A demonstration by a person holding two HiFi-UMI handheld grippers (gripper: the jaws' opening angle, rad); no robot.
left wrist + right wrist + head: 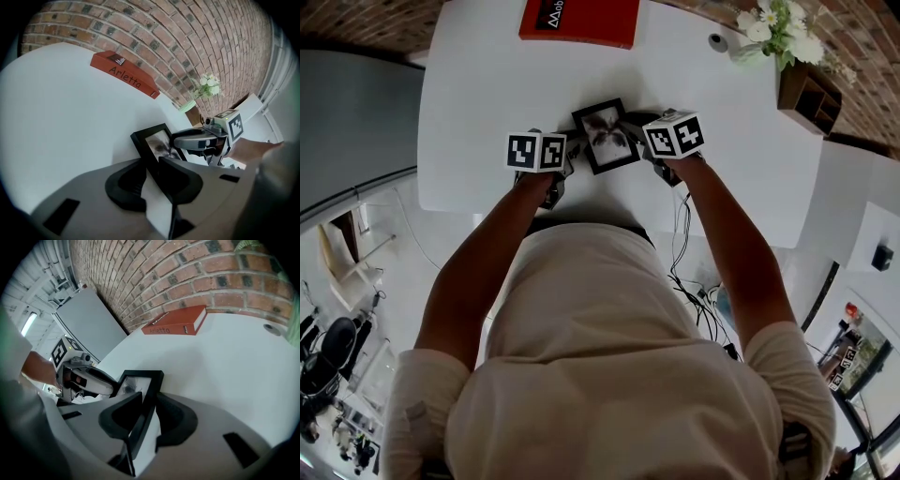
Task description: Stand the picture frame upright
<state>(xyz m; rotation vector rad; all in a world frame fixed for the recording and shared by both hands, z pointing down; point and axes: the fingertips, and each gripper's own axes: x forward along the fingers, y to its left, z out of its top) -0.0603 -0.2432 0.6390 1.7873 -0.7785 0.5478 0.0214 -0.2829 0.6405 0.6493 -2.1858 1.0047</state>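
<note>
A small black picture frame with a dark butterfly-like print sits on the white table, between my two grippers. My left gripper grips its left edge. In the left gripper view the frame runs in between the jaws of that gripper, and both pads lie against it. My right gripper holds the opposite edge. In the right gripper view the frame stands tilted between the dark pads of the gripper. How the frame's foot rests on the table is hidden.
A red book lies at the table's far edge. A vase of white flowers, a small round object and a wooden box are at the far right. The brick wall runs behind. Cables lie on the floor.
</note>
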